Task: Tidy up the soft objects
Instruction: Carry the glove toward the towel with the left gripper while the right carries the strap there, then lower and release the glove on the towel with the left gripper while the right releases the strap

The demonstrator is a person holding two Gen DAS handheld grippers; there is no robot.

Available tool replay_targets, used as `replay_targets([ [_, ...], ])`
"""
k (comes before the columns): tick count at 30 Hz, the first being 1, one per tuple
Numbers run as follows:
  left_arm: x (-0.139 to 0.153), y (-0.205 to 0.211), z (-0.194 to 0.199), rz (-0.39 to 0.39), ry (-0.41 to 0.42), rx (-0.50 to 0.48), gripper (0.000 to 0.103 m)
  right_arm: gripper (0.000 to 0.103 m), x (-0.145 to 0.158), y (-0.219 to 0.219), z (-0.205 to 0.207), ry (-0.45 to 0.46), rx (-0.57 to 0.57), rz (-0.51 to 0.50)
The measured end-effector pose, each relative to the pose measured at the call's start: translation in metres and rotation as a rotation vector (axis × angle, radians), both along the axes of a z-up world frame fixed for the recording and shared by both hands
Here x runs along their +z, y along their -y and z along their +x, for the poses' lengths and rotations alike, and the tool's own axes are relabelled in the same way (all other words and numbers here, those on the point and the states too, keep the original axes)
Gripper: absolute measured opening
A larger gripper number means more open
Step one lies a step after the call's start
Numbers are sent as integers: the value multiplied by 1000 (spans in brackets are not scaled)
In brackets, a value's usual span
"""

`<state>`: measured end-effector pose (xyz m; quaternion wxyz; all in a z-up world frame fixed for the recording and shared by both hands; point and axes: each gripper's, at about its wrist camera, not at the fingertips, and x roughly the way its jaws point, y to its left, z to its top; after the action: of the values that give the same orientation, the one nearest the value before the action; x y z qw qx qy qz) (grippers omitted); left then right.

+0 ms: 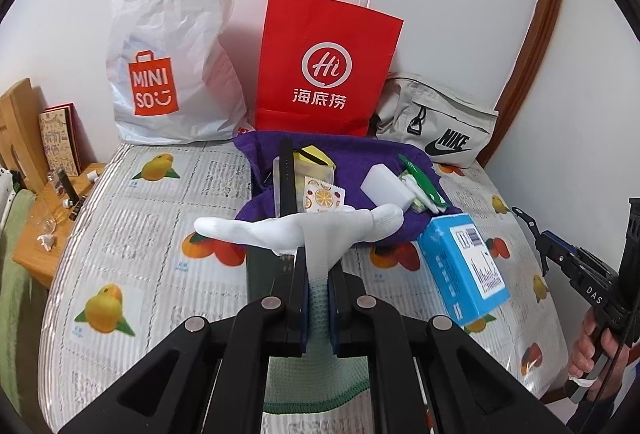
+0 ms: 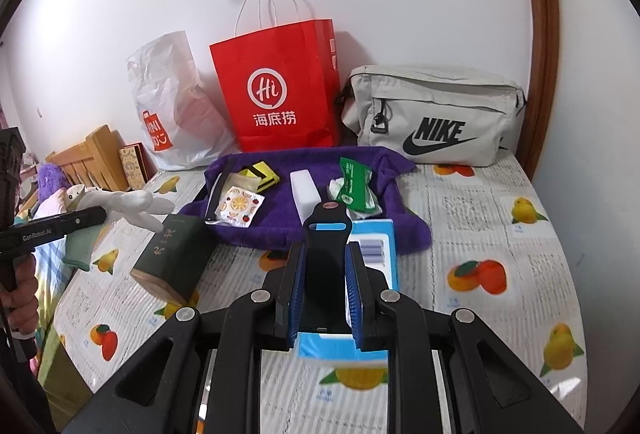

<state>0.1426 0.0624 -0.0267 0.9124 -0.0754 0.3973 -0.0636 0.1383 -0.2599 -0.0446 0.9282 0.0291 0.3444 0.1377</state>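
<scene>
On purple towel [image 2: 280,222] — packets; left gripper [image 1: 318,274] clamps sock [image 1: 304,226], right gripper [image 2: 326,274] clamps strap [image 2: 326,234].

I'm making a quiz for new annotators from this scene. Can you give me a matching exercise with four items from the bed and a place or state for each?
Things:
1. white sock
2. black strap
3. grey Nike bag
4. green book

Places or states:
A. leaning on the wall, right of the red paper bag
B. clamped in the left gripper
C. lying on the fruit-print bedcover, left of the purple towel
D. clamped in the right gripper

Pairs: 1-B, 2-D, 3-A, 4-C
</scene>
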Motion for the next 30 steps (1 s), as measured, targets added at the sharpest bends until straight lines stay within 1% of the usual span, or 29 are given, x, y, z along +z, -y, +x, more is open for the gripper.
replay_targets([
  [14,0,13,54,6,7,-21,8,20,-17,-13,57,-34,29,-12],
  [19,-2,15,72,5,5,-24,8,20,-21,-17,77,-31,37,-16],
  [30,-22,22,122,-1,-26,-18,8,20,-36,-21,131,-37,46,-24],
])
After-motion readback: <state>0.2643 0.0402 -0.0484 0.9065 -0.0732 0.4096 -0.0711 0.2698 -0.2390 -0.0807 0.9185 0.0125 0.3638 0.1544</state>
